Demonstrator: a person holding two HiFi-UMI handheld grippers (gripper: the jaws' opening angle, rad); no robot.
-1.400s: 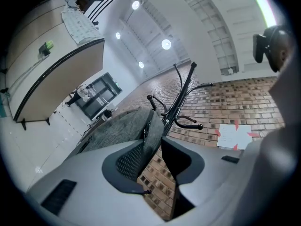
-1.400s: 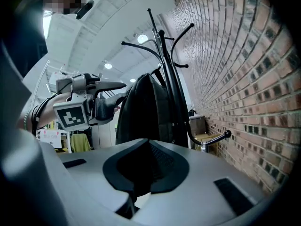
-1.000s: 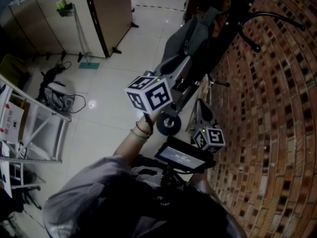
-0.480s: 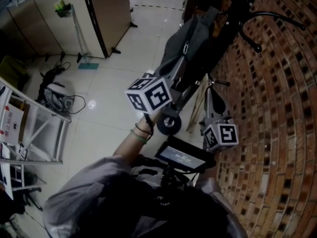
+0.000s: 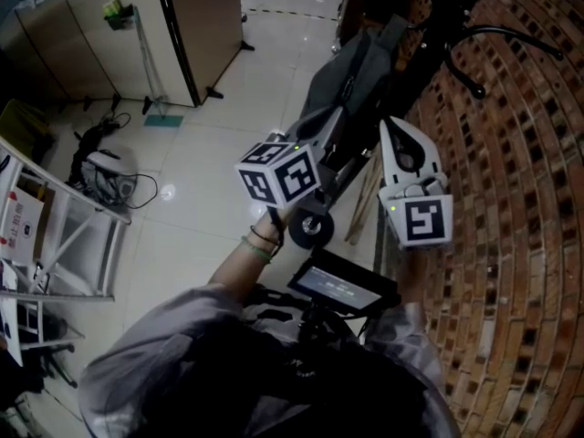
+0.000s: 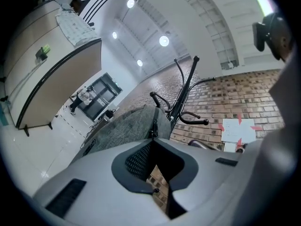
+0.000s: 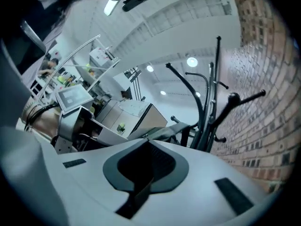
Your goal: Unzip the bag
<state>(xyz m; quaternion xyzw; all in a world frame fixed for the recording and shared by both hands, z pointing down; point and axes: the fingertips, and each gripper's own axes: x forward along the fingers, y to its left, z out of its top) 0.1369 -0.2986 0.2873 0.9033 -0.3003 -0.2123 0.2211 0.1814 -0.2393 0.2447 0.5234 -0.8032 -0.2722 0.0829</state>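
The left claw [image 6: 154, 138] is shut tight; its two jaws have just been closing, and now the tips meet on the bottom end of the dark zip tab [image 6: 154, 127] and pinch it; nothing else is between them; the zip tab hangs on the grey bag [image 6: 120, 126], right in front of this claw; the bag hangs on a black coat stand [image 6: 186, 86] with bent hooks. The right claw [image 7: 146, 139] is shut too, with its jaws pressed together and nothing in them; in the head view it stands to the right of the bag, near it but apart from it, and it points up along the brick wall [image 5: 511, 199]. Each claw has a cube with black and white squares on it; the left cube [image 5: 278, 173] sits above the person's arm [image 5: 239, 267], which wears thin bands [image 5: 262, 241] at the wrist; the right cube [image 5: 426, 222] is close to the wall; a little screen [image 5: 342, 286] sits low down between the two arms. Behind the coat stand, a white paper [image 6: 238, 130] with red marks is stuck on the bricks; to the left of the bag lies a shiny pale floor [image 5: 210, 135]; further off stands a tall cupboard [image 5: 100, 53].
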